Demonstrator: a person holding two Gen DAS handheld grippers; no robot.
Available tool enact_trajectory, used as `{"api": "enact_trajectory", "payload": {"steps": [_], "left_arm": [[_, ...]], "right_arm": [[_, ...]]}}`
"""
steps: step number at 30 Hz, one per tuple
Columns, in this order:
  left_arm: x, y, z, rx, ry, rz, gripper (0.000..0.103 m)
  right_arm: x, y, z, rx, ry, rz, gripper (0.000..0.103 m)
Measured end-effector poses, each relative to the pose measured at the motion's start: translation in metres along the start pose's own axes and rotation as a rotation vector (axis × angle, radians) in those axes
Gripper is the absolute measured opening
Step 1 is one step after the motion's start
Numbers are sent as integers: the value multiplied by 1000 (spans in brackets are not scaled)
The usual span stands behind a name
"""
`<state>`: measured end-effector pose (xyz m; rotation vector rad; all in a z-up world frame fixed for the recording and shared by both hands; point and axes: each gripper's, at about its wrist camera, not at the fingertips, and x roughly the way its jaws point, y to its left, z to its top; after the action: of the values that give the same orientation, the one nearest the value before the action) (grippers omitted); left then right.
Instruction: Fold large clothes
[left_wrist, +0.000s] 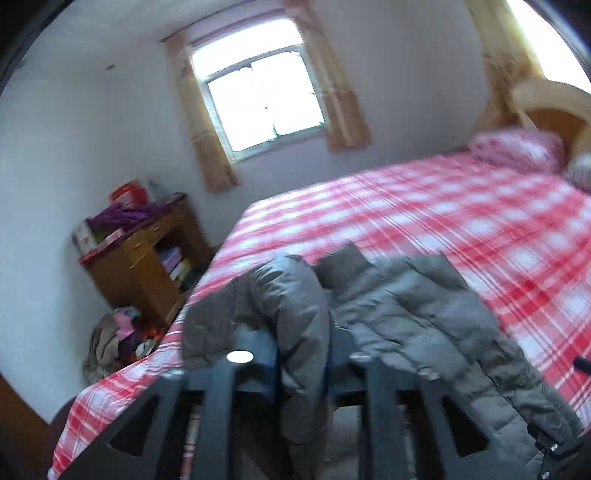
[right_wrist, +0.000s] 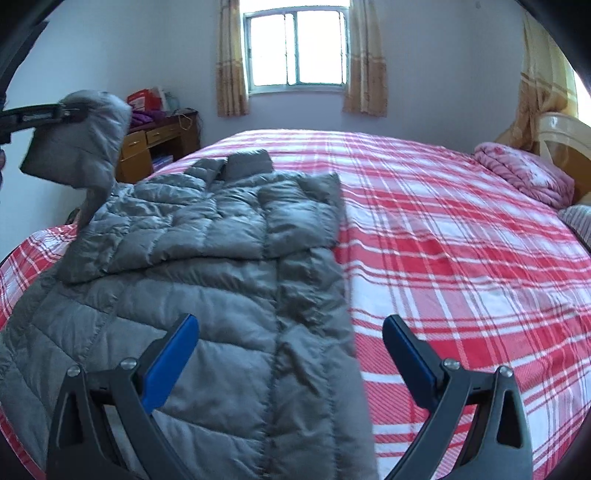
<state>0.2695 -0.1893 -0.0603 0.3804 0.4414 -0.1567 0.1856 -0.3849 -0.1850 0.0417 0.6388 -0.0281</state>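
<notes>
A puffy, quilted grey jacket (right_wrist: 207, 258) lies on the checked red bed (right_wrist: 461, 240). The left gripper (right_wrist: 79, 110) pinches its sleeve (right_wrist: 85, 147); the right gripper (right_wrist: 291, 354) is spread wide.

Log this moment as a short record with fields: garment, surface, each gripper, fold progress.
garment: grey puffer jacket, spread flat
surface: bed with red plaid sheet
left gripper: holds one sleeve lifted above the bed
right gripper: open, empty, over the jacket's lower part
fold progress: other sleeve already lies across the chest; the lifted sleeve not yet laid down
</notes>
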Motion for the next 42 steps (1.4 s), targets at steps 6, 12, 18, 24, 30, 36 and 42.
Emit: {"api": "enact_trajectory", "payload": {"steps": [6, 12, 18, 24, 30, 36, 42], "left_arm": [[-10, -13, -13, 41, -90, 57, 92], [23, 61, -59, -49, 26, 195, 93], [83, 128, -136, -122, 288, 386, 93], [115, 133, -174, -170, 397, 401, 93], [113, 141, -181, -210, 397, 366, 93], [113, 141, -181, -209, 398, 363, 93], [90, 158, -160, -226, 408, 283, 93]], "right_arm": [[0, -19, -1, 26, 32, -19, 101], [0, -13, 16, 31, 34, 31, 102], [32, 30, 59, 31, 60, 164, 103], [110, 52, 88, 98, 178, 136, 80], [122, 55, 81, 105, 210, 174, 19], [104, 36, 67, 104, 198, 114, 17], [103, 23, 67, 110, 225, 60, 39]]}}
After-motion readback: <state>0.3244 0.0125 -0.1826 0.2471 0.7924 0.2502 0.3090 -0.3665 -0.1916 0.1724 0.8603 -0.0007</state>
